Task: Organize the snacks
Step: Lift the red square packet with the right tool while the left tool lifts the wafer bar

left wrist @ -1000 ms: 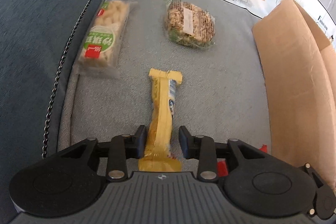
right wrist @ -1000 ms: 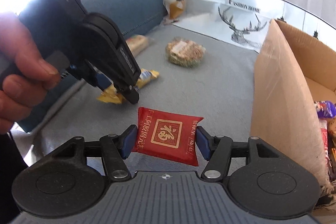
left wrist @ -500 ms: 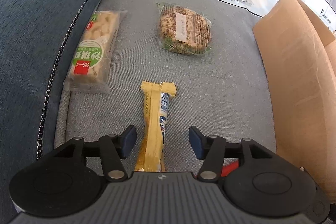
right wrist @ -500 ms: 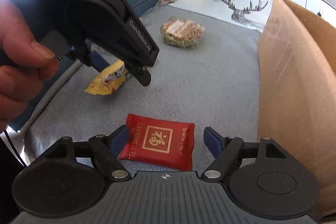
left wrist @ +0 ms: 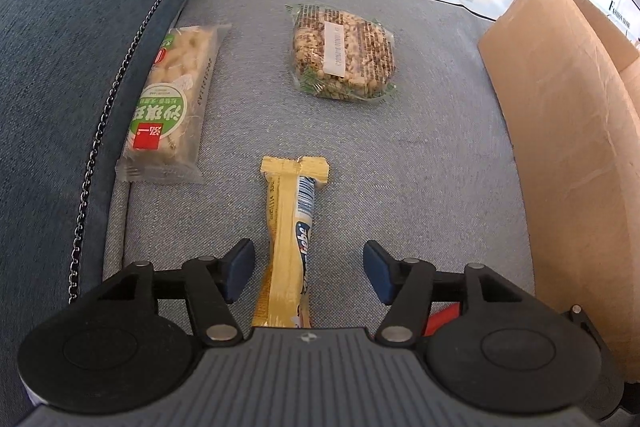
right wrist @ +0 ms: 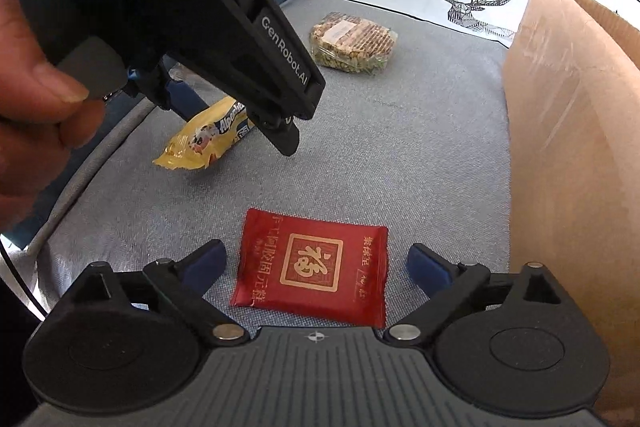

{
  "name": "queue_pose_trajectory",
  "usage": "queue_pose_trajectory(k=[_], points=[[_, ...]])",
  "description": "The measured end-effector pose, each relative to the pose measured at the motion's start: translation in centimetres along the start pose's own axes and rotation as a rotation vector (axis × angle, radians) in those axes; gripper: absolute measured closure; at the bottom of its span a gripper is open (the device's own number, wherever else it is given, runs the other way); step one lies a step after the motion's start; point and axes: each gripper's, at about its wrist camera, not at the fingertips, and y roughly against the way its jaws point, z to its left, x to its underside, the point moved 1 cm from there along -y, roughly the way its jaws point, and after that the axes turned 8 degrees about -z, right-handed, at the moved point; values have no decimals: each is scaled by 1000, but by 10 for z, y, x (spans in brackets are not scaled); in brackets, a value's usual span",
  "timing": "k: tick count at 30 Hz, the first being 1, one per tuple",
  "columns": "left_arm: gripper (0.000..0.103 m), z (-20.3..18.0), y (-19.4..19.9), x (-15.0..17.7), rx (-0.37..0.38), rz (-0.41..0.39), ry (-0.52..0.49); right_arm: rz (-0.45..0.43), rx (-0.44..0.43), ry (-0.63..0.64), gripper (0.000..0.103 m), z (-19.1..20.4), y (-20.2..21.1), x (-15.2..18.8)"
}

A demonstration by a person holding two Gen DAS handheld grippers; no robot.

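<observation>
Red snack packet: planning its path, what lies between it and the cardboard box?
Only bare grey cushion between red snack packet and cardboard box, in the right wrist view.

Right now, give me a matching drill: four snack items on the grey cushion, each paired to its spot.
Column 1:
1. long yellow wrapped bar
2. flat red square packet
3. green-labelled clear pack
4. round clear-wrapped grain cake

Column 2:
A. beside the blue sofa arm
B. between the right gripper's open jaws
C. farthest back, near the deer print
D. between the left gripper's open jaws

Pairs: 1-D, 2-B, 3-A, 4-C
</observation>
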Motion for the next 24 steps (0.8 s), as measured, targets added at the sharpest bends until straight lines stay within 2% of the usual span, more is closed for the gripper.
queue_pose_trajectory(k=[1, 2, 3, 4, 6, 8, 10, 15, 24], points=[[38, 0, 0, 0, -2, -1, -2, -8, 0, 2, 14, 0, 1, 0], [38, 0, 0, -1, -4, -1, -4, -22, -2, 7, 27, 0, 2, 0], [39, -1, -1, -1, -8, -2, -6, -34, -7, 15, 34, 0, 3, -2], [41, -2, -1, -1, -15, -4, -10, -39, -11, 24, 36, 1, 4, -2], [51, -3, -1, -2, -38, -11, -23, -48, -15, 37, 44, 1, 6, -1], [73, -4, -1, -2, -59, -18, -34, -66, -1, 58, 45, 4, 11, -1], [85, -1, 0, -3, -55, -23, -19, -91, 8, 67, 45, 4, 16, -2], [87, 1, 11, -4, -42, -60, 10, -177, 11, 68, 46, 3, 38, -6], [87, 2, 55, -9, -16, -194, 64, -305, 36, 55, 45, 0, 76, -15]])
